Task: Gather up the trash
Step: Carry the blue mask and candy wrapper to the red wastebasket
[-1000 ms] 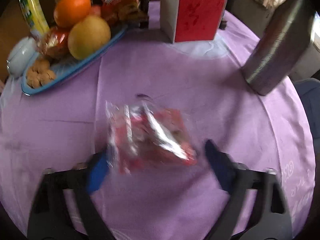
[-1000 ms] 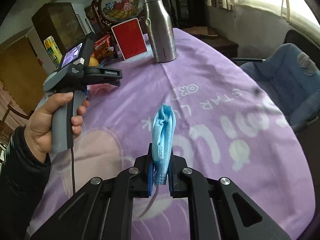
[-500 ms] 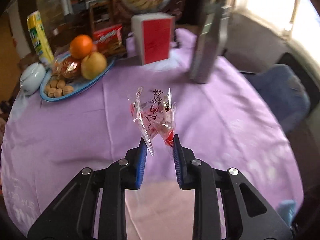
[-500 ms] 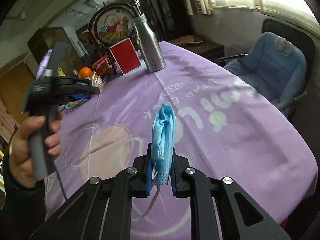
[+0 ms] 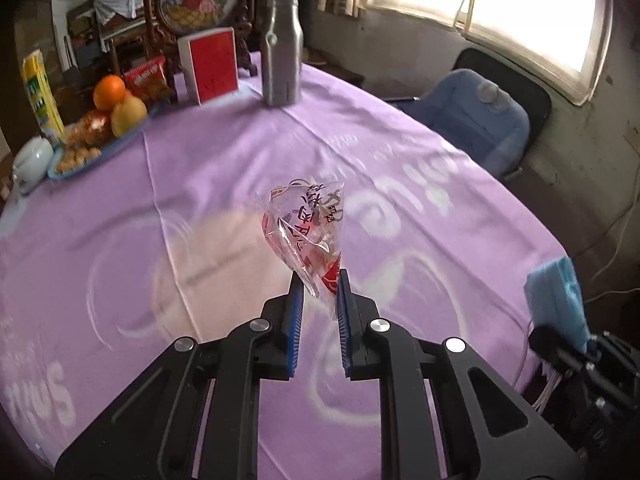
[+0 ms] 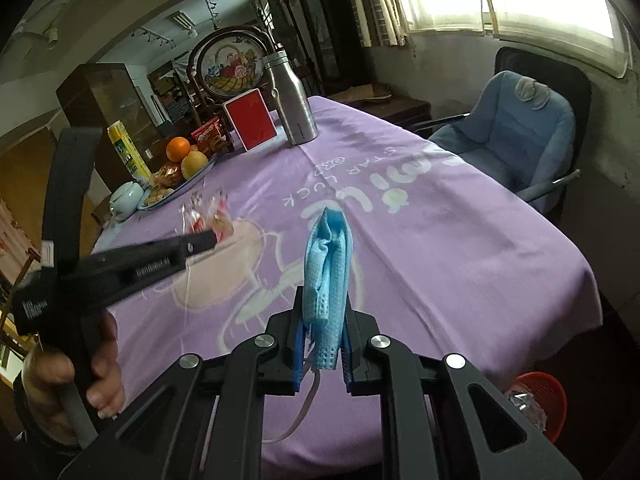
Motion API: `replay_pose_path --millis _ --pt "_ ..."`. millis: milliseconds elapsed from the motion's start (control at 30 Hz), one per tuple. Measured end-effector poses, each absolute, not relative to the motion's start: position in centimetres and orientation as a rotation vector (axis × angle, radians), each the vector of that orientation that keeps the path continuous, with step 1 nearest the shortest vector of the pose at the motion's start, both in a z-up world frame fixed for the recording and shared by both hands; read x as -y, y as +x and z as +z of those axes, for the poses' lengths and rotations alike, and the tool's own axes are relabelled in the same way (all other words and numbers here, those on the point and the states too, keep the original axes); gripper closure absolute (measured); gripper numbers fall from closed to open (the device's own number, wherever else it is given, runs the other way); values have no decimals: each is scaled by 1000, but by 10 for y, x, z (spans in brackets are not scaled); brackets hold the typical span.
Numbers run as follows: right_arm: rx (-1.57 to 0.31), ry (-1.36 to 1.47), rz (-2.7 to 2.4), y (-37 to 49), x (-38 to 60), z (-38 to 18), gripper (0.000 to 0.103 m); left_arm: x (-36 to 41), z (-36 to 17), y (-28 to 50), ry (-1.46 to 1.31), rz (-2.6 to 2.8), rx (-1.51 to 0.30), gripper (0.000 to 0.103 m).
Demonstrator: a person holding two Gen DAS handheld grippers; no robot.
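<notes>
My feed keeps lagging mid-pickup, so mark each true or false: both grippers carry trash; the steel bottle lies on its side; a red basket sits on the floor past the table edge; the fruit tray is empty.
1. Both grippers carry trash. True: the left gripper, jaws closing, pinches a clear crinkled snack wrapper with red print; the right gripper clamps a folded blue face mask.
2. The brushed steel bottle lies on its side. False: it stands upright.
3. A red mesh basket sits on the floor past the table edge. True.
4. The blue oval fruit tray is empty. False: it holds fruit and nuts.

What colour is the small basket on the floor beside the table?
Red; the basket shows best in the right wrist view, at lower right.
</notes>
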State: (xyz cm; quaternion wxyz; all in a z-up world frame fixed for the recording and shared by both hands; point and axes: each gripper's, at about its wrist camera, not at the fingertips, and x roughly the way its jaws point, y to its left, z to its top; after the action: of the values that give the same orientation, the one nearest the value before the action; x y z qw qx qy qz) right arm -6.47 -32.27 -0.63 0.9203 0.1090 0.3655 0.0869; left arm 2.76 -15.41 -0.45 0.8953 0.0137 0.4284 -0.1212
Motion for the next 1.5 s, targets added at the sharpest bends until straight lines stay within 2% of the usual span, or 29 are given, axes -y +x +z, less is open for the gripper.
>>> replay_pose_path --millis 667,1500 --pt "-752 261 84 -114 370 -31 87 184 -35 -27 46 -311 -923 86" --pt "-719 371 -66 -167 452 -53 87 261 -36 -69 200 -456 -893 86"
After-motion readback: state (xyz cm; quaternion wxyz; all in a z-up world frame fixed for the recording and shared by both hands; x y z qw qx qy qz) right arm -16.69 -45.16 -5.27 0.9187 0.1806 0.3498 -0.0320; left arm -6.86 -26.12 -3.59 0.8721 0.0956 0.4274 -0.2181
